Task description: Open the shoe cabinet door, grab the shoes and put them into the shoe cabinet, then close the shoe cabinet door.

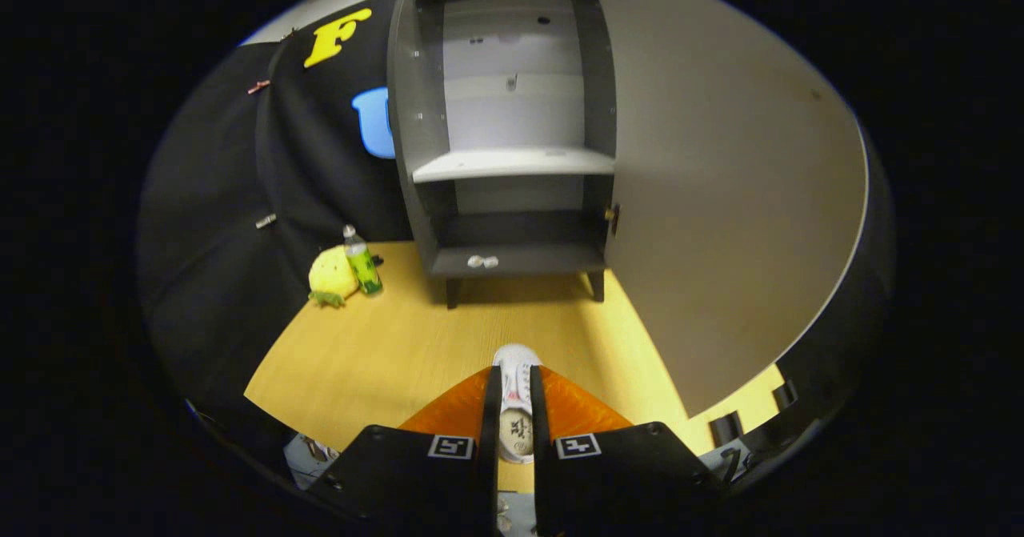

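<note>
The gripper (512, 377) points straight at the shoe cabinet (512, 129), held level above the tabletop (384, 345) with its two fingers reaching forward side by side. The fingers are drawn close together and press on either flank of a white shoe (516, 397), which sits in the narrow gap between them. The shoe's toe (516, 354) sticks out just past the fingertips toward the cabinet, and its open collar and insole face up between the fingers, nearer the gripper's body. Whether the shoe's sole touches the tabletop cannot be told.

The shoe cabinet stands upright on short legs at the far end of the tabletop, straight ahead of the shoe and well apart from it. Its door (720, 201) is swung wide open to the cabinet's right side and reaches forward along the tabletop, to the right of the gripper. Inside the cabinet a pale shelf (512, 162) runs across the middle, with an open compartment above it and another below. On the cabinet's bottom front rail sits a small pale knob-like piece (482, 262).

To the left of the cabinet, near its foot, a yellow plush toy (332, 274) lies on the tabletop, and a small bottle with a green label (362, 262) stands upright just beside it, touching or nearly touching it.
</note>
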A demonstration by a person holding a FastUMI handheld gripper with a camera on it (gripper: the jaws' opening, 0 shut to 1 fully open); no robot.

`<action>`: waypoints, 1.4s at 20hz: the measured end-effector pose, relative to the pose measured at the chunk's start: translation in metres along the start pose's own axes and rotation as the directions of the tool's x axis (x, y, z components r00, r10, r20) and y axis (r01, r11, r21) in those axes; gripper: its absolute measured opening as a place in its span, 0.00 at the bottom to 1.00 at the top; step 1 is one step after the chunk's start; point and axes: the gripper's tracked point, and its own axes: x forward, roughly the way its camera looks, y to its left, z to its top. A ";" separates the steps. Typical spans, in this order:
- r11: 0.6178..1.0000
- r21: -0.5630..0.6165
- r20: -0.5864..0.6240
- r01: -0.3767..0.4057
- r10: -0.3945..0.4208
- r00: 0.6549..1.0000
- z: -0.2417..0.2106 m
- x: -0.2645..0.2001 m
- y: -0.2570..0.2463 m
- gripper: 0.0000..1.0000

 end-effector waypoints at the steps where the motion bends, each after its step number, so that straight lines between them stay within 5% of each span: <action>1: 1.000 0.005 -0.036 0.004 -0.004 0.999 -0.017 0.013 0.004 0.23; 12: 0.997 0.038 -0.264 0.061 -0.049 0.963 -0.140 0.116 0.003 0.23; 22: 0.998 0.045 -0.207 0.052 -0.042 0.977 -0.131 0.154 0.009 0.23; 28: 1.000 0.024 -0.074 0.001 0.001 0.997 -0.120 0.170 0.016 0.22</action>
